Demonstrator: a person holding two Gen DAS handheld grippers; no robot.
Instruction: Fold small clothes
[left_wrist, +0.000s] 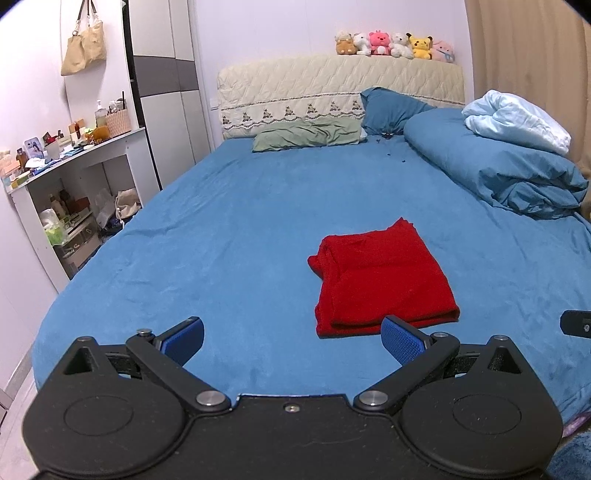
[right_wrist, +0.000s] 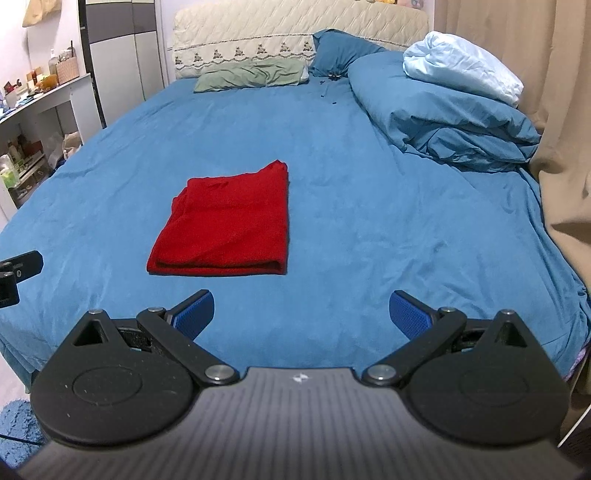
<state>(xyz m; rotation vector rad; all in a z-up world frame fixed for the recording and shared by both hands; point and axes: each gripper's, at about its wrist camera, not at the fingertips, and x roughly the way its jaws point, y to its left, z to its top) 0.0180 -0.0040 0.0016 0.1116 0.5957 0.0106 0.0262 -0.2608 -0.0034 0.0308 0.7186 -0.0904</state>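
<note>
A red garment (left_wrist: 382, 280) lies folded into a flat rectangle on the blue bedsheet (left_wrist: 240, 236); it also shows in the right wrist view (right_wrist: 225, 225). My left gripper (left_wrist: 291, 339) is open and empty, held above the near edge of the bed, with the garment just ahead of its right finger. My right gripper (right_wrist: 302, 314) is open and empty, near the bed's front edge, with the garment ahead and to its left. Neither gripper touches the cloth.
A bunched blue duvet (right_wrist: 454, 122) with a pale blue cloth (right_wrist: 461, 70) on top lies at the far right. A green pillow (left_wrist: 306, 134) and a blue pillow (left_wrist: 391, 110) lie by the headboard. A cluttered white shelf (left_wrist: 74, 162) stands left; a beige curtain (right_wrist: 554, 110) hangs right.
</note>
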